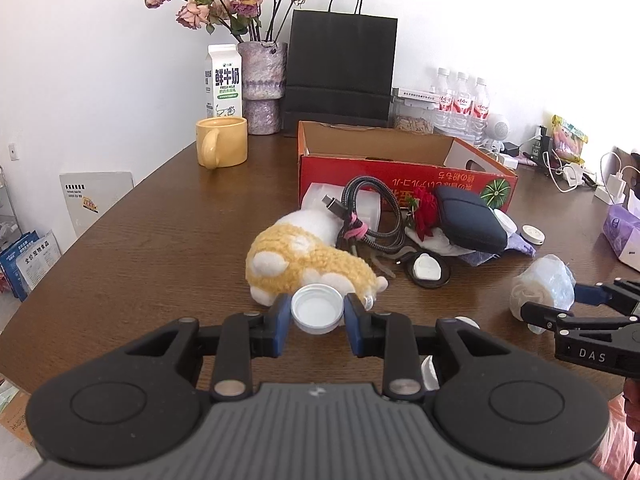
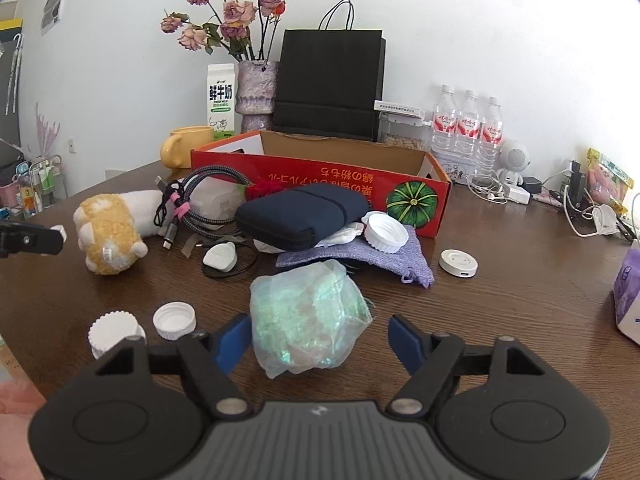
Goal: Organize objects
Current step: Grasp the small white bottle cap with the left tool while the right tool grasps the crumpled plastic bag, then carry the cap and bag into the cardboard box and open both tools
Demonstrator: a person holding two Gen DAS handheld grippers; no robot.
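Observation:
My left gripper [image 1: 317, 314] is shut on a white bottle cap [image 1: 316, 312], held above the table in front of a yellow and white plush toy [image 1: 296, 258]. My right gripper [image 2: 320, 336] is open around a crumpled iridescent plastic wrap bundle [image 2: 308, 316] lying on the table; the jaws stand on either side of it. The open red cardboard box [image 2: 320, 168] stands behind a pile: coiled cable [image 2: 200, 204], dark blue pouch [image 2: 300, 214], purple cloth [image 2: 360, 256], white lid [image 2: 386, 234]. Two more white caps [image 2: 174, 320] lie at the near left.
A yellow mug [image 1: 220, 142], milk carton [image 1: 223, 80], flower vase [image 1: 262, 84] and black paper bag [image 1: 340, 76] stand at the back. Water bottles [image 2: 466, 128], chargers and cables crowd the back right. A white round disc [image 2: 458, 263] and a purple tissue pack [image 2: 628, 292] lie at right.

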